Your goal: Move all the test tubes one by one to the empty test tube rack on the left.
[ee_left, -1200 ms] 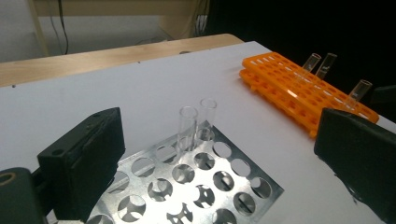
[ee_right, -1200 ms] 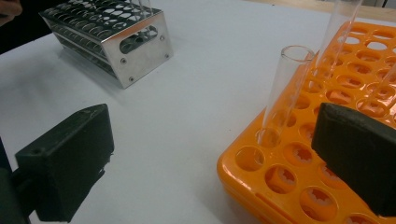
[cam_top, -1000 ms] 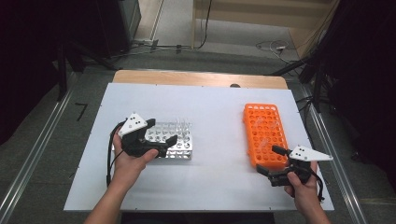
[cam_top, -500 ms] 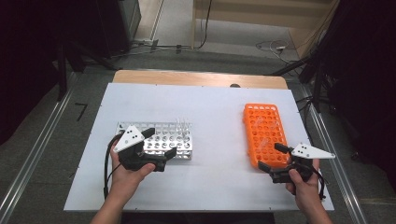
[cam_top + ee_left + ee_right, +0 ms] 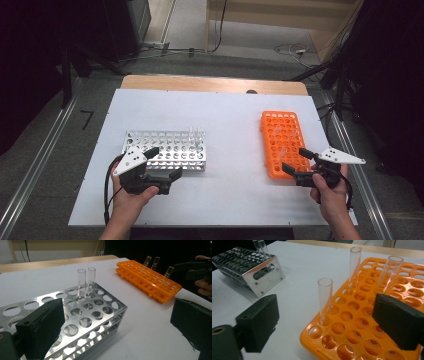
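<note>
Orange plastic and bare metal share a white bench [image 5: 230,115]: the orange rack [image 5: 282,143] lies at the person's right, the metal rack [image 5: 166,150] at the left, well apart. The right gripper [image 5: 295,160] hovers at the orange rack's near end, its jaws apart but just been closing, with the nearest clear tube [image 5: 325,298] standing between them — the pads not pressing on it. Two more tubes [image 5: 372,271] stand tilted farther back in that rack. The left gripper [image 5: 165,162] sits at the metal rack's near edge, jaws wide apart and holding nothing; two upright tubes [image 5: 86,282] stand side by side in that rack's far corner.
</note>
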A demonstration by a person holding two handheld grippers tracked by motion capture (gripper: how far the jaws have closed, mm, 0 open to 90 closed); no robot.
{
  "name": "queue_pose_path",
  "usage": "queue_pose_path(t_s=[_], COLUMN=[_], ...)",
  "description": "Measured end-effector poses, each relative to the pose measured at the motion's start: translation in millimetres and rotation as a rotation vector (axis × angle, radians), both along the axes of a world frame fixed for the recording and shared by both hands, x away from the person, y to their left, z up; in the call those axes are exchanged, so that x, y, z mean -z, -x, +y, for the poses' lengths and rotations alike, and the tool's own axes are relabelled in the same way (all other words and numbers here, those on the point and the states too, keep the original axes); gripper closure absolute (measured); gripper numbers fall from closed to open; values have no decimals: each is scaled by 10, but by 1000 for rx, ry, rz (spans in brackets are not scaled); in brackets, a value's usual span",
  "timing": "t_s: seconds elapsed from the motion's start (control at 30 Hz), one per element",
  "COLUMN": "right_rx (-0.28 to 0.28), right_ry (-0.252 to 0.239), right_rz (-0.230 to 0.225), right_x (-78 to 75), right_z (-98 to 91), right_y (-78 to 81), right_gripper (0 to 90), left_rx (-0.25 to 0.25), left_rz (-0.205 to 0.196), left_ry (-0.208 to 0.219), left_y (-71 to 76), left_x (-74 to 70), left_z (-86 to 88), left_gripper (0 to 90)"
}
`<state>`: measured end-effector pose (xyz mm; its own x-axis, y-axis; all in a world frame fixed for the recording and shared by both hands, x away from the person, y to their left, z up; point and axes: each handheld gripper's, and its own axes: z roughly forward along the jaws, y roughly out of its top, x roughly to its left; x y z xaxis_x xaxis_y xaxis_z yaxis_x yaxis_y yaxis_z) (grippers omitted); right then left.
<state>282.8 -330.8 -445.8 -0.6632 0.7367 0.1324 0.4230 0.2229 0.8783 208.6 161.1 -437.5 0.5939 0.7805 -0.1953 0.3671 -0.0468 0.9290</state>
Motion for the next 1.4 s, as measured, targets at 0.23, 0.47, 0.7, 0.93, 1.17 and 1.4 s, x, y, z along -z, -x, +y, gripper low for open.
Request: queue_pose_path(t_s=[0.23,0.47,0.7,0.93,1.17,1.4], right_rx=[-5,-19,-13,5,33,36], right_ry=[16,41,68,82,111,116], right_rz=[55,91,91,68,47,39], right_x=[55,212,291,314,313,308], right_z=[52,205,273,311,348,351], right_y=[-171,-256,-260,-236,-211,-202], right_gripper=[267,447,598,704,728,733], left_rx=[-21,-20,-20,-16,-16,-15], left_rz=[10,17,22,26,23,22], left_ry=[1,-4,-10,-23,-19,-19], left_y=[52,46,39,36,43,39], left_x=[34,67,90,104,99,98], left_z=[52,53,48,18,17,12], left_gripper=[0,0,0,0,0,0])
